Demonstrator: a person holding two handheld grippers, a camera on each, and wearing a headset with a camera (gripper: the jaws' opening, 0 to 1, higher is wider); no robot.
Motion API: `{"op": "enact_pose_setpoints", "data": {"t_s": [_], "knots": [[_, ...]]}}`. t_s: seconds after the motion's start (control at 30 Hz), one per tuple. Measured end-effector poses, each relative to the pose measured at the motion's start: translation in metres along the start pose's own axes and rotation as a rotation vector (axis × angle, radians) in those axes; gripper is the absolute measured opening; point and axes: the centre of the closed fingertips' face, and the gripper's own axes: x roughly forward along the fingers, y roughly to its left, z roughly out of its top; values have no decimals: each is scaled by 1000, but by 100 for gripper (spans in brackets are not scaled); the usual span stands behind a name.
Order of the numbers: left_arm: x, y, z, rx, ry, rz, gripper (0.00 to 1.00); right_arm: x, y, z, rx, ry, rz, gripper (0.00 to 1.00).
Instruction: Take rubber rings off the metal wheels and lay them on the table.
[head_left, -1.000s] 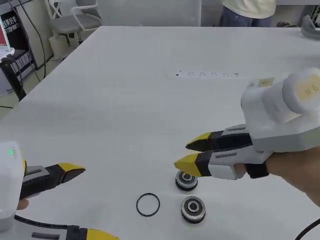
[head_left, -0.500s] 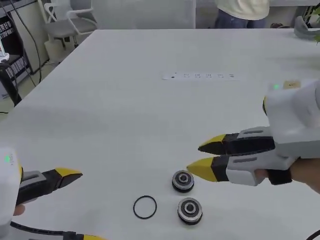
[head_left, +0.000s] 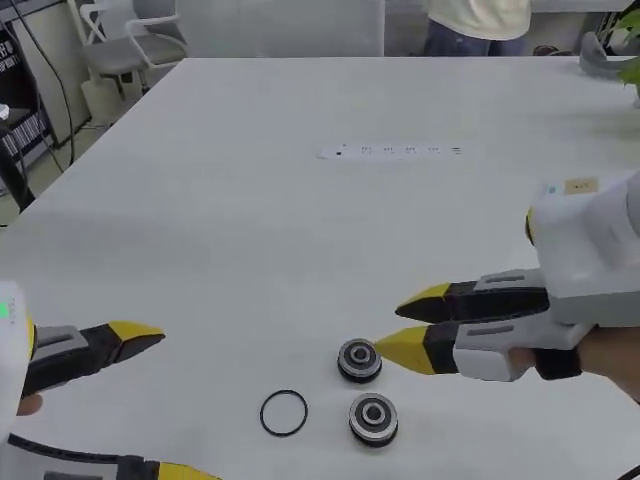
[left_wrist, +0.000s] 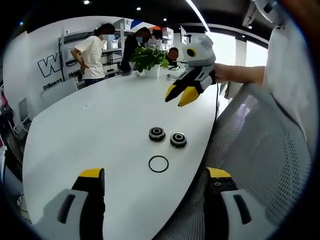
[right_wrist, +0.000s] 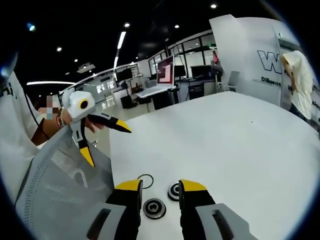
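Two metal wheels sit on the white table (head_left: 300, 200) toward its near edge in the head view: the farther wheel (head_left: 359, 361) and the nearer wheel (head_left: 374, 418), close together but apart, both dark at the rim. One loose rubber ring (head_left: 284, 413) lies flat just left of the nearer wheel, touching nothing. The right gripper (head_left: 392, 324) reaches in from the table's right side, its yellow-tipped jaws a narrow gap apart and empty, the lower tip just beside the farther wheel; whether they touch I cannot tell. The left gripper (head_left: 178, 403) hangs over the near edge to the left, its jaws spread wide around nothing. A power strip (head_left: 390, 151) sits toward the far edge. In the left gripper view, the left gripper (left_wrist: 155, 174) shows its jaws far apart, the rubber ring (left_wrist: 158, 164) ahead by the table's edge, then the farther wheel (left_wrist: 157, 133) and nearer wheel (left_wrist: 178, 140), with the right gripper (left_wrist: 181, 95) above them and a plant (left_wrist: 147, 57) at the far end. In the right gripper view, the right gripper (right_wrist: 161, 186) is slightly parted; the farther wheel (right_wrist: 174, 191) shows in the gap, the nearer wheel (right_wrist: 154, 207) beside it, the rubber ring (right_wrist: 145, 181) beyond, and the left gripper (right_wrist: 107, 144) gapes wide.
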Motion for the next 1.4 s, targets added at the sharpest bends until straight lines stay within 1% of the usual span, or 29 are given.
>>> {"op": "enact_pose_setpoints", "data": {"t_s": [0.1, 0.2, 0.33, 0.47, 0.57, 0.67, 0.8, 0.87, 1.0, 1.03, 1.1, 1.17, 1.23, 1.3, 1.4], "knots": [[0, 0, 8, 31, -2, -6, 78, 3, 1, -6, 1, 17, 12, 27], [1, 1, 13, 44, -4, -18, 78, 4, 2, -10, 1, 31, 19, 28], [2, 3, 24, 53, -29, -21, 78, 6, 4, -12, 9, 31, 33, 29], [5, 3, 38, 76, -56, -23, 77, 8, 4, -16, 22, 31, 46, 30], [9, 2, 47, 93, -73, -33, 75, 9, 3, -20, 24, 39, 46, 30], [16, 0, 55, 100, -85, -62, 72, 9, 1, -23, 30, 47, 44, 30], [24, -4, 60, 122, -86, -92, 71, 9, -3, -26, 45, 52, 38, 29], [29, -5, 66, 143, -89, -106, 71, 8, -4, -27, 49, 55, 35, 29], [36, -8, 76, 160, -100, -141, 69, 8, -6, -29, 60, 56, 32, 29], [38, -10, 80, 168, -108, -158, 69, 8, -6, -29, 63, 57, 32, 29], [42, -14, 84, 178, -112, -186, 68, 8, -6, -31, 67, 60, 32, 29], [46, -16, 86, 196, -111, -200, 67, 8, -7, -32, 71, 62, 30, 29], [51, -18, 86, 201, -108, -213, 66, 8, -7, -33, 75, 65, 30, 29], [56, -22, 85, 209, -98, -230, 66, 8, -7, -34, 75, 68, 30, 29], [63, -29, 87, 219, -108, -260, 66, 8, -7, -35, 77, 71, 30, 29]]}}
